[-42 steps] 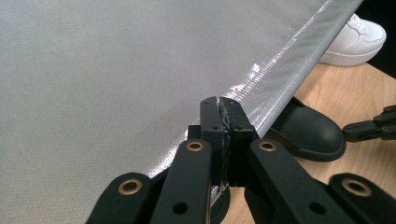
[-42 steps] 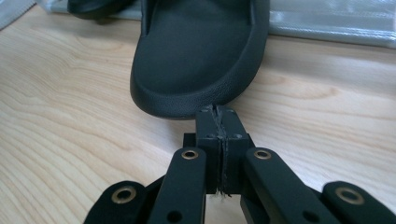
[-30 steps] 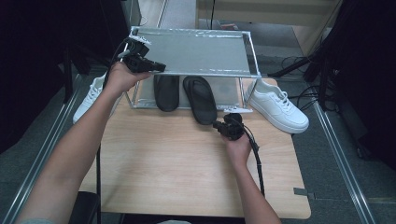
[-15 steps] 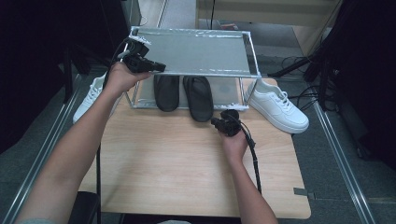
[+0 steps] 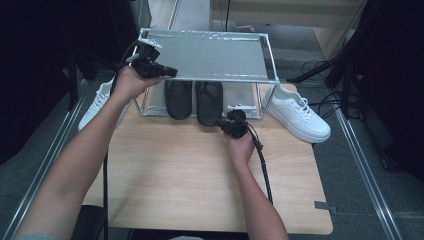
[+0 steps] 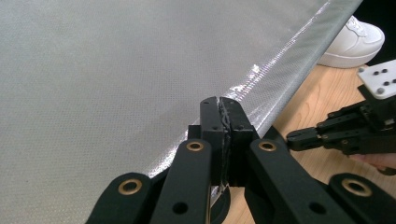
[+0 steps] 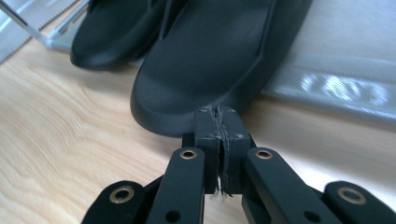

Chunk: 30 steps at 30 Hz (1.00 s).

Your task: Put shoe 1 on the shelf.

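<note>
Sneaker (image 5: 100, 102) lies at the tabletop's (image 5: 175, 180) left edge. Left gripper (image 5: 167, 72), jaws together and empty, hovers over the rack's (image 5: 215, 52) front rail. Two black slippers (image 5: 192, 100) sit under the rack; right gripper (image 5: 222, 125), jaws together, points at the right slipper's (image 7: 210, 60) toe. Second sneaker (image 5: 300, 112) lies rightmost.

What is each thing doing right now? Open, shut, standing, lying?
Left gripper: jaws shut, empty, at the rack's top edge.
Right gripper: jaws shut, empty, against the right slipper's heel.
Right slipper: flat, heel sticking out.
Left slipper: flat under the rack.
White sneakers: upright.
</note>
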### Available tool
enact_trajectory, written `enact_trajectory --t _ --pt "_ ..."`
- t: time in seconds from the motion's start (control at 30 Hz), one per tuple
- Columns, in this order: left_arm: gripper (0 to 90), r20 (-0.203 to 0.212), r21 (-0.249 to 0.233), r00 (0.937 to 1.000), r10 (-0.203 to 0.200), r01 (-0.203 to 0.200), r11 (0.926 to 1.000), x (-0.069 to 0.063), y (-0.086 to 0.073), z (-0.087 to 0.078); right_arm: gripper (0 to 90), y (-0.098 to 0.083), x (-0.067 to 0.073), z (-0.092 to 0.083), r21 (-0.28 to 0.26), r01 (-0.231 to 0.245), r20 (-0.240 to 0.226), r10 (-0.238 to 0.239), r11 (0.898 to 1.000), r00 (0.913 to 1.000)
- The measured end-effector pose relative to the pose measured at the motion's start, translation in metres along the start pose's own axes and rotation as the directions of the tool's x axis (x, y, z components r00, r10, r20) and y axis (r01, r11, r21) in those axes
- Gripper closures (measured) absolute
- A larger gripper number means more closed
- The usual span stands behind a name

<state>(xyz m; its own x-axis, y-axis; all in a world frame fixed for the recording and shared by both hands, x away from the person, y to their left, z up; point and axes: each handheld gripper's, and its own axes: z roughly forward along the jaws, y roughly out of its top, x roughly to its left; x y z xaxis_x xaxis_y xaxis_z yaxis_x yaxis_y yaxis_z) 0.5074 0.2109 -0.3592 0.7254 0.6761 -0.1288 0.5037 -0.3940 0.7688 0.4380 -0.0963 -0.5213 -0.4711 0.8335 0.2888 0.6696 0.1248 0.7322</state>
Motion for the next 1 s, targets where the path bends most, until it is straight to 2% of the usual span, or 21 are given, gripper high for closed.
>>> enact_trajectory --t 0.23,0.37,0.47,0.53,0.67,0.87,1.0 --pt "89.7 -0.005 0.006 1.0000 0.003 -0.003 1.0000 -0.001 0.001 0.000 89.1 0.015 0.013 0.020 0.012 -0.012 -0.001 0.012 1.000 0.9999" --pt "89.7 -0.006 0.003 1.0000 0.003 -0.003 1.0000 -0.001 0.001 0.001 89.0 0.020 0.020 0.027 0.015 0.014 0.006 -0.014 1.000 0.9999" --pt "89.7 0.001 0.001 1.0000 0.000 0.000 1.0000 0.000 0.000 0.000 87.8 0.022 0.020 0.030 0.017 -0.002 0.001 0.002 1.000 1.0000" --pt "89.7 -0.008 -0.011 0.9999 0.013 -0.013 0.9999 -0.001 -0.001 0.000 87.7 0.023 0.020 0.031 0.020 0.010 0.004 -0.010 1.000 0.9999" --pt "89.7 -0.009 -0.015 0.9999 0.009 -0.009 0.9999 -0.001 -0.002 0.000 87.7 0.022 0.022 0.026 0.014 0.043 -0.002 -0.043 0.999 0.9991" --pt "88.3 -0.006 -0.019 0.9995 -0.030 0.030 0.9994 0.000 -0.002 0.000 87.7 0.018 0.028 0.006 -0.014 0.099 -0.029 -0.100 0.995 0.9946" --pt "80.8 -0.018 -0.008 0.9988 -0.046 0.046 0.9989 -0.002 0.002 -0.005 86.1 0.013 0.032 -0.012 -0.033 0.123 -0.058 -0.124 0.992 0.9906"
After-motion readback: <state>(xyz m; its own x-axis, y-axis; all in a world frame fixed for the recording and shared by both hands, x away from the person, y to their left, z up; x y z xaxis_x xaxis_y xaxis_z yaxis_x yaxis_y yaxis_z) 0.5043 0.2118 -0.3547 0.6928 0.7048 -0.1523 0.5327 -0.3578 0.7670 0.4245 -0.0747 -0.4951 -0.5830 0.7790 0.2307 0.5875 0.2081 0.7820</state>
